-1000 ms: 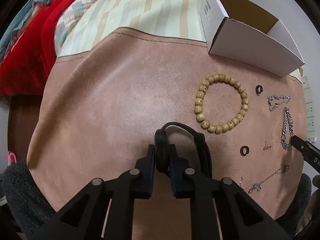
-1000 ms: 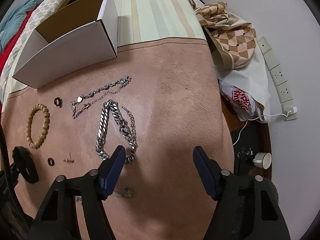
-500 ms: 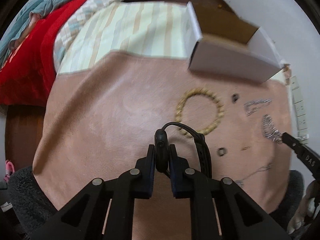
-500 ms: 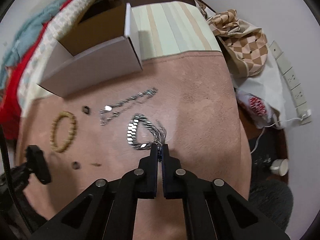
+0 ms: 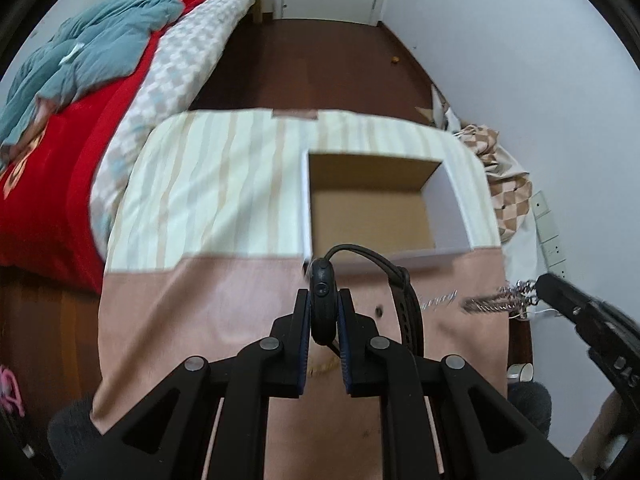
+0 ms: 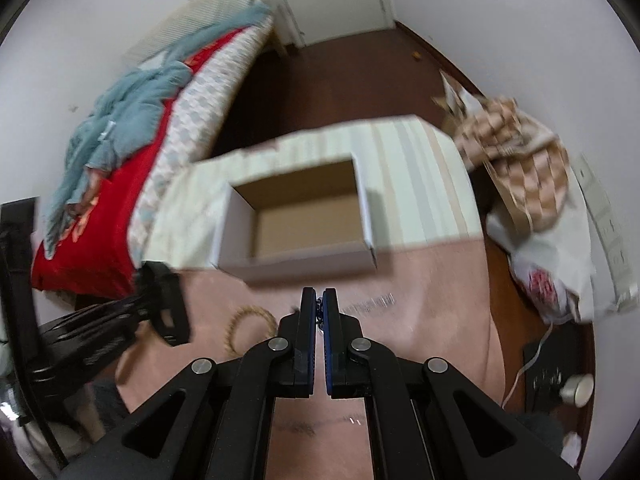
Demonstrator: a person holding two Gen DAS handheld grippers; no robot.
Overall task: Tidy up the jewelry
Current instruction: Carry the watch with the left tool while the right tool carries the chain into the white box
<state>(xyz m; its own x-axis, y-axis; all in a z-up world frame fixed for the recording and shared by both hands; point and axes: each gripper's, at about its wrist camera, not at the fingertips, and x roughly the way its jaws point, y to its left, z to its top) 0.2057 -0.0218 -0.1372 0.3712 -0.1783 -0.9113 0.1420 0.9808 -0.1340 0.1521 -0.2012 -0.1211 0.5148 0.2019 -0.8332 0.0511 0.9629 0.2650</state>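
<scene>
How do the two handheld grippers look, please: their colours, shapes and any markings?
Both are matte black. The left gripper and the right gripper each have two flat fingers lined with blue pads, carried on angular linkage arms with round silver rivets. White lettering marks the right gripper's side; it is not readable.
</scene>
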